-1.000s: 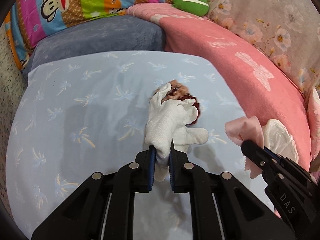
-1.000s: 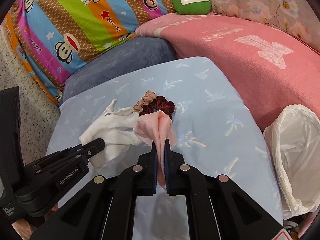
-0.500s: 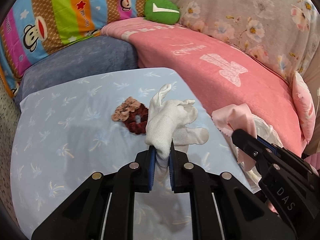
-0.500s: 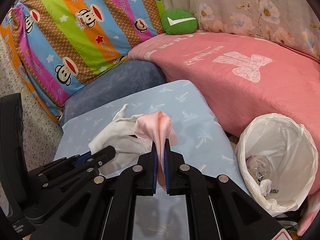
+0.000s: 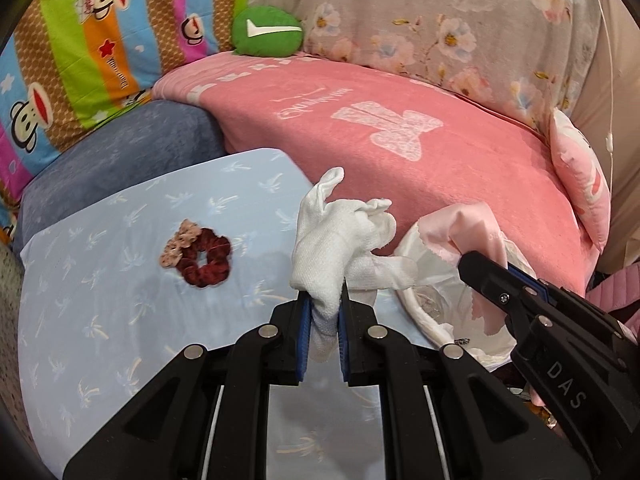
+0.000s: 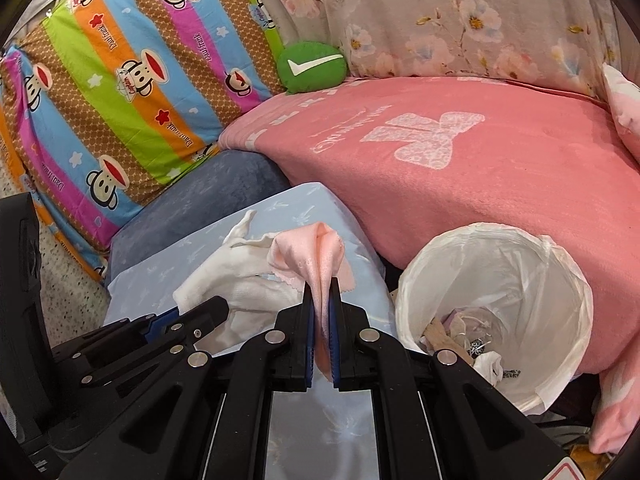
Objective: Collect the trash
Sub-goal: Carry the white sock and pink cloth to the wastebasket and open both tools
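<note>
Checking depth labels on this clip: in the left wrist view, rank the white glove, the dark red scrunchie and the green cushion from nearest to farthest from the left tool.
1. White glove: clamped in the left tool, dead ahead.
2. Dark red scrunchie: on the light blue sheet, ahead and to the left.
3. Green cushion: far back, beyond the pink blanket.

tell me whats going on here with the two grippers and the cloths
A person is clearing trash off a light blue table using two handheld grippers. The left gripper is shut on a white cloth, and the right gripper is shut on a pink cloth. Both cloths are lifted off the table, close to the white-lined trash bin, which already holds some scraps. Neither cloth has been dropped in yet. A dark red scrunchie lies on the table.
</note>
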